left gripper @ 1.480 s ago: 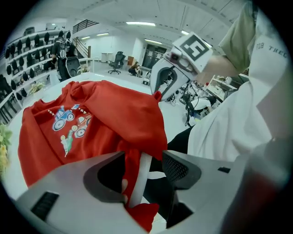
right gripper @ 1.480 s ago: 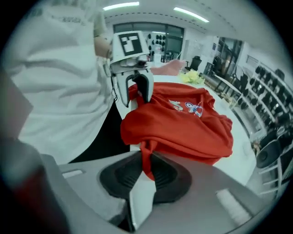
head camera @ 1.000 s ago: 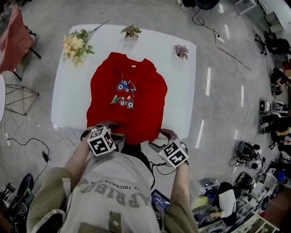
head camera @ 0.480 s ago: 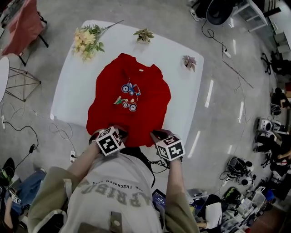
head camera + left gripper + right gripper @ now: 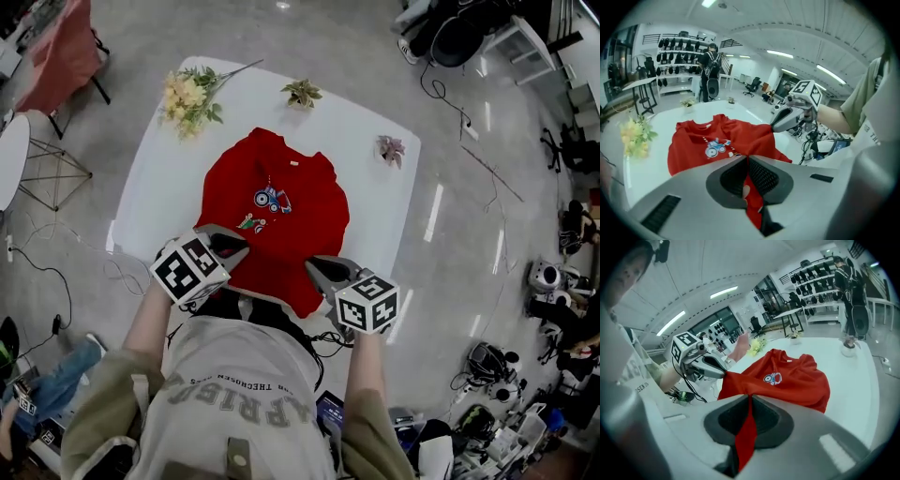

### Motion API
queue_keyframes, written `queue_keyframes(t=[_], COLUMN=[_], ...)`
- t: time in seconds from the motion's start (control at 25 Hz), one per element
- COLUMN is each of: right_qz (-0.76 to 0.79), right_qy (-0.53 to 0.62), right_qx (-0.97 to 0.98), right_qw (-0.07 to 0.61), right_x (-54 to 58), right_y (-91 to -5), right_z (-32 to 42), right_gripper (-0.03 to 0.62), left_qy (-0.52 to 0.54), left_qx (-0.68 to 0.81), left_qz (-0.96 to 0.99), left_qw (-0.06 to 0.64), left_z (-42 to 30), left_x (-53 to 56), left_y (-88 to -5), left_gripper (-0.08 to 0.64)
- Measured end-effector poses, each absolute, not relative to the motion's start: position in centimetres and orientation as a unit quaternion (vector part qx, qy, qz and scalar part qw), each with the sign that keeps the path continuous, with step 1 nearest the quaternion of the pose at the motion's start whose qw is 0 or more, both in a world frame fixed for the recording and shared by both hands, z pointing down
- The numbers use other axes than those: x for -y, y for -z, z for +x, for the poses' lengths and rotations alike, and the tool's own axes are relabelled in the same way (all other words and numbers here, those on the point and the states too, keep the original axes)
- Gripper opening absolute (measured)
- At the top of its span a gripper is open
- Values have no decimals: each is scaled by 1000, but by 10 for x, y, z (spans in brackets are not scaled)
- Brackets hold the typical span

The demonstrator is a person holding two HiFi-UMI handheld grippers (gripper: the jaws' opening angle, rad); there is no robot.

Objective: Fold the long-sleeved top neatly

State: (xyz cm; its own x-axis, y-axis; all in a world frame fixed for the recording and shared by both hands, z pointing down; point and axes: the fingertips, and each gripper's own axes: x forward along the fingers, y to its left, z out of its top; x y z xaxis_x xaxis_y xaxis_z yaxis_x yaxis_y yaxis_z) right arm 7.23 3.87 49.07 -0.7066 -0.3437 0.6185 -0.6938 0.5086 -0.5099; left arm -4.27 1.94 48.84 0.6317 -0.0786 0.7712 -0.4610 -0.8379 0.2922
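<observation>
Table [image 5: 155, 192] bearing red top [image 5: 291, 230], glossy grey floor [image 5: 356, 37].

both forearms reach forward, tools tilted down; left tool [image 5: 234, 248] is clamped on the red top [image 5: 291, 225] at its hem; right tool [image 5: 317, 270] has just been closing, hem pinched between its jaws

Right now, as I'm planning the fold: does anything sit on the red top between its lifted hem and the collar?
Nothing visible does. The red top lies bare up to its collar; the flowers and both small plants stand beside it.
</observation>
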Motion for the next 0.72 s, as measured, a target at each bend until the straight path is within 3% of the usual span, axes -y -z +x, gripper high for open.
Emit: queue_keyframes(t=[0.24, 0.32, 0.4, 0.56, 0.72], right_qz=[309, 304, 317, 415, 438], right_qy=[-393, -371, -368, -347, -301], right_qx=[798, 797, 803, 785, 783], right_qw=[336, 366, 344, 303, 323], right_x=[-25, -28, -23, 29, 106], right_y=[-567, -568, -553, -544, -560], right_z=[69, 81, 102, 170, 176], right_gripper=[45, 129, 217, 219, 219], left_qy=[-559, -585, -559, -448, -463], left_qx=[179, 191, 222, 238, 187], left_qz=[787, 770, 781, 836, 846], left_qw=[193, 167, 169, 208, 187], left_z=[-62, -74, -82, -52, -2], left_x=[3, 0, 2, -4, -35], left_y=[-569, -577, -569, -538, -550], left_gripper=[44, 213, 247, 245, 256])
